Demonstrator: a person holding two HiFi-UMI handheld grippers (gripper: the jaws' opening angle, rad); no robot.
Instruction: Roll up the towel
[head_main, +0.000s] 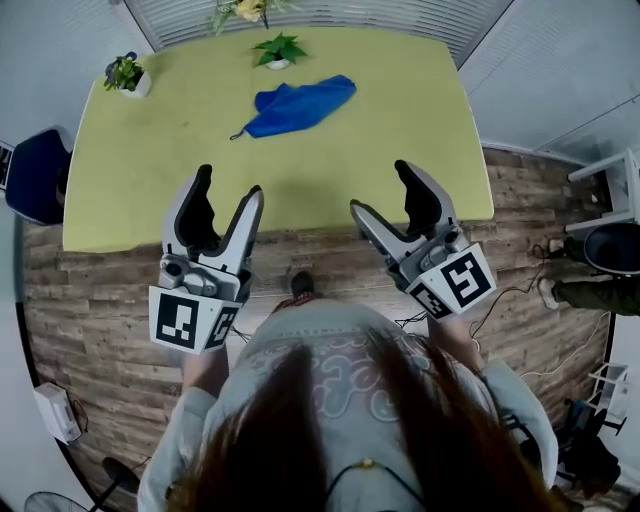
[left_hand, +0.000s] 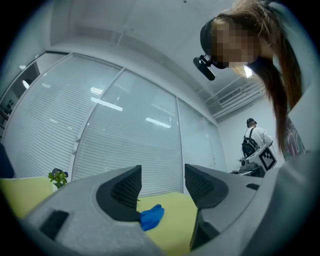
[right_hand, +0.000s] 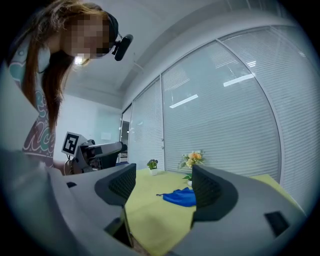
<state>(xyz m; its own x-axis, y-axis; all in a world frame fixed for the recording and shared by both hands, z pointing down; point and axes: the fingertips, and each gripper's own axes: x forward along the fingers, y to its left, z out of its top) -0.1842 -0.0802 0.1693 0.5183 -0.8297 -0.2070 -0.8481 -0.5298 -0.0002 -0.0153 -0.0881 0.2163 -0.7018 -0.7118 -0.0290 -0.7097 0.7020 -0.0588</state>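
Note:
A blue towel (head_main: 296, 107) lies crumpled on the far middle of the yellow-green table (head_main: 160, 170). It shows small in the left gripper view as a blue towel (left_hand: 151, 217) and in the right gripper view as a blue towel (right_hand: 179, 197). My left gripper (head_main: 229, 190) hangs open over the table's near edge, nothing between its jaws. My right gripper (head_main: 380, 188) is open too, at the near edge right of centre. Both are well short of the towel. In their own views the left gripper (left_hand: 162, 184) and right gripper (right_hand: 164, 185) hold nothing.
A small potted plant (head_main: 126, 74) stands at the far left corner, another plant (head_main: 278, 49) just behind the towel, and flowers (head_main: 243, 10) at the far edge. A dark blue chair (head_main: 33, 175) sits left of the table. A person (left_hand: 254, 140) stands far off to the right.

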